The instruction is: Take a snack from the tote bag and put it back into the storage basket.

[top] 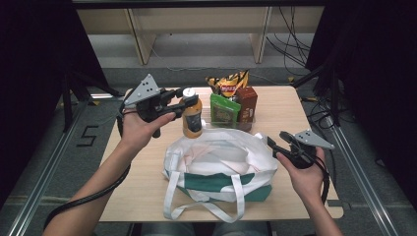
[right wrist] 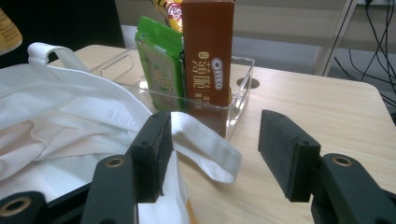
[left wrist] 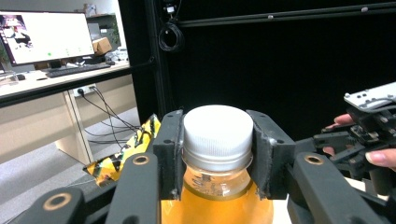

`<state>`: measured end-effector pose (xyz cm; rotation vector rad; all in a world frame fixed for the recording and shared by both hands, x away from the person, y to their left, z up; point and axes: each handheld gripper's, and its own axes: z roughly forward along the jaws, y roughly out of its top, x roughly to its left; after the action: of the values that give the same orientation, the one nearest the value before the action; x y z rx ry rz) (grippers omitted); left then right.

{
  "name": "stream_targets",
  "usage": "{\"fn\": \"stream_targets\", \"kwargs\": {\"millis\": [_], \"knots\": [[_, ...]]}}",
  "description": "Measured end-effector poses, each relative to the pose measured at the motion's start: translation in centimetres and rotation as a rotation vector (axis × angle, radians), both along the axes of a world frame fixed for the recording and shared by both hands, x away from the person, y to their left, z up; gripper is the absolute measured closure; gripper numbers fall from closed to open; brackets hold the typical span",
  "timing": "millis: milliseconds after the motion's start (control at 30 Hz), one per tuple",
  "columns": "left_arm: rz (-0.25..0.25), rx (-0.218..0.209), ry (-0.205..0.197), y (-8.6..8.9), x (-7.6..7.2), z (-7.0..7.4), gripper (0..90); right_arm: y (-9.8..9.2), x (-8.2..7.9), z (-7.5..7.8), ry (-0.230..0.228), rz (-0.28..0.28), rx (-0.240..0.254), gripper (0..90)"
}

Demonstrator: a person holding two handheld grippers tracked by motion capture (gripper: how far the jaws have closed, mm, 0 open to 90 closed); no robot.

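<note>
1. High view: Wooden table stands between dark curtains. Your left gripper holds the orange juice bottle by its neck, at the far left of the white-and-green tote bag. I cannot tell whether the bottle base touches the table. Your right gripper sits at the bag's right rim.
2. Left gripper view: Both pads pinch just under the white cap. Risk: the hold is high and narrow, so a tilt of your wrist could swing the heavy bottle body and let it slip.
3. Right gripper view: The jaws stand spread, with nothing pinched; the left one rests beside a bag strap. Beyond it, a clear bin holds a brown cookie box and a green packet. Risk: the bag mouth is unsupported, so it may collapse and the bottle could catch on the rim.
</note>
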<state>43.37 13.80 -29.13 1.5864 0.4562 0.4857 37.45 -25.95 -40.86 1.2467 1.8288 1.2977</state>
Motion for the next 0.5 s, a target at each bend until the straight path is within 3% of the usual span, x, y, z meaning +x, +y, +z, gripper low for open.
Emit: {"fn": "stream_targets", "kwargs": {"millis": [500], "knots": [[0.014,0.003,-0.007,0.1,1.7,0.0,58.8,0.0,-0.1,0.0,0.013,-0.013,0.006,45.1]]}}
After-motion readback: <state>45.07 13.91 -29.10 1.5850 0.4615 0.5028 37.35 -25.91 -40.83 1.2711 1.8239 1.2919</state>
